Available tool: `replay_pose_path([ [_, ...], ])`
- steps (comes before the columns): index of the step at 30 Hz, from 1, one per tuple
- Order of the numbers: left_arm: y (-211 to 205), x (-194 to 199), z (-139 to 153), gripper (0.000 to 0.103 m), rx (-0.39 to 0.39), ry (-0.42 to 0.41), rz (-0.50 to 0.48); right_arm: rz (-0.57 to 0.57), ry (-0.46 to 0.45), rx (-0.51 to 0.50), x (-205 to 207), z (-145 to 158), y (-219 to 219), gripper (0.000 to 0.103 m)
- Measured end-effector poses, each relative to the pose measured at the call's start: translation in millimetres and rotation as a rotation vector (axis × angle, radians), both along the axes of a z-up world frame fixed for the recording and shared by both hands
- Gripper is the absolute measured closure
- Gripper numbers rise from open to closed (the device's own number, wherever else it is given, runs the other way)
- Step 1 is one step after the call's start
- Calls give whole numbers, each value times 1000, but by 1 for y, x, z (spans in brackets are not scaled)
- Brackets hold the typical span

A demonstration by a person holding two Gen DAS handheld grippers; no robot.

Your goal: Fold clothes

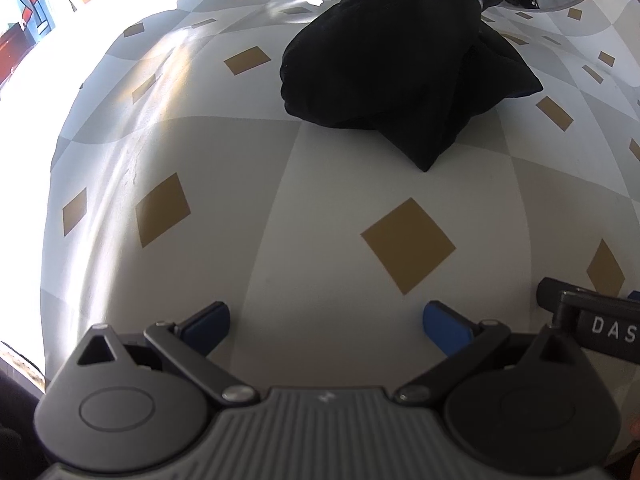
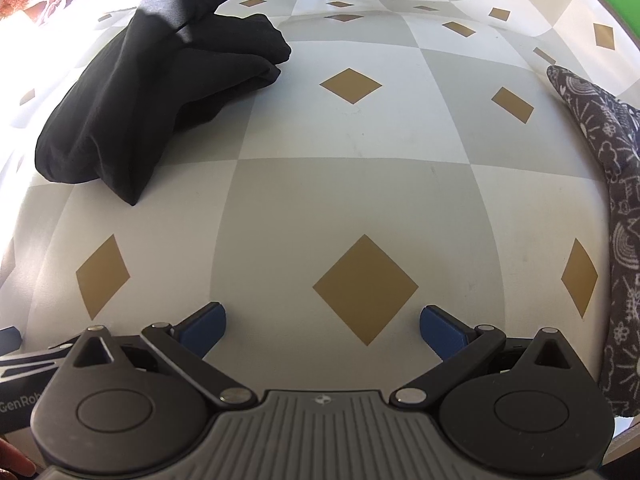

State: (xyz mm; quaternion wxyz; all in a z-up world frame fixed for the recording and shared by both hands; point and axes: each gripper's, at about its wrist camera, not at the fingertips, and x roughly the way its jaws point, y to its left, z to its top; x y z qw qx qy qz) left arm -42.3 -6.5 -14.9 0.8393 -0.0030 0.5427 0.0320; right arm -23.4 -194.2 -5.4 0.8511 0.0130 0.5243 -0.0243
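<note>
The left gripper [image 1: 326,322] hovered low, its 2 blue fingers spread wide and empty. Beyond it, the black garment [image 1: 396,60] lay bunched on the checked tablecloth [image 1: 168,152]. The right gripper [image 2: 323,322] gaped wide, empty, patterned cloth [image 2: 616,208] far right.

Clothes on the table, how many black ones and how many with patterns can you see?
Black clothes: 1, a crumpled black garment
Patterned clothes: 1, a dark grey garment with white drawings at the table's right edge
Total: 2
</note>
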Motion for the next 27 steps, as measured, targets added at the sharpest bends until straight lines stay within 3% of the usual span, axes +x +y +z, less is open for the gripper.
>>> replay_pose_path([
  [6,-2,0,1,0,16,-3,-5,-12,-1,3,2,0,-1,0],
  [13,-19,-1,6,0,119,-44,-69,4,-29,1,7,5,4,5],
  [18,-21,-2,12,0,113,-74,-76,53,-56,-46,9,8,12,8],
  [27,-22,-5,25,0,133,-136,-58,116,-118,-28,12,21,16,12],
])
